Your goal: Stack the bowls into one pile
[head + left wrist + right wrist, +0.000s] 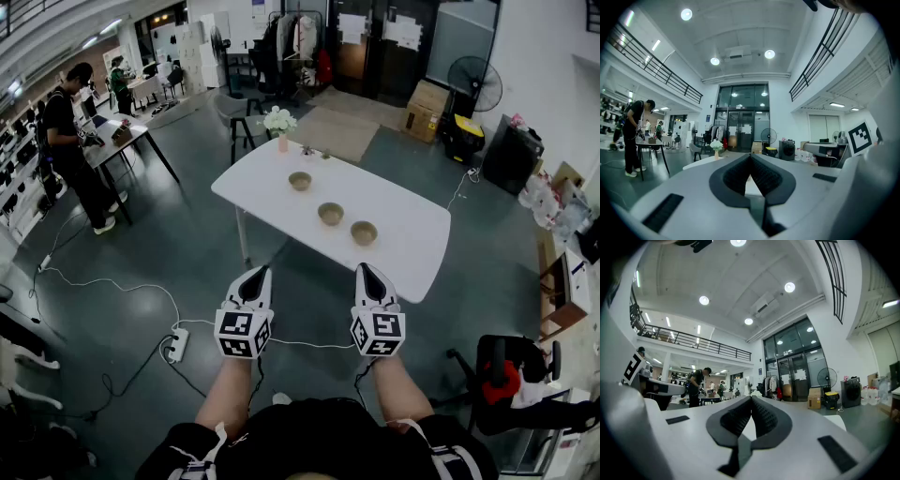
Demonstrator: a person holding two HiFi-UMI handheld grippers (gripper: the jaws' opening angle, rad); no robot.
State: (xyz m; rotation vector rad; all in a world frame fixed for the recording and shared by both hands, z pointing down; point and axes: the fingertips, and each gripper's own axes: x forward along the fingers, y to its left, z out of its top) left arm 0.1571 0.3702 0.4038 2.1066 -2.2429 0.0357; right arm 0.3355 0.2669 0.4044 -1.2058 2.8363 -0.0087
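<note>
Left gripper (pixel 260 271) and right gripper (pixel 364 268), both with jaws pressed together and empty, held level short of a white table (pixel 412 246). On the table three bowls (pixel 330 214) sit apart in a diagonal row; at its far corner, what seems a flower vase (pixel 280 127).

Grey floor (pixel 187 253) bears white table (pixel 403 234); fan (pixel 474 82) beyond.

You have bright, even light from ceiling lamps (pixel 715 61) above the white table (pixel 267 186), soft shadows, and dark fisheye corners.
</note>
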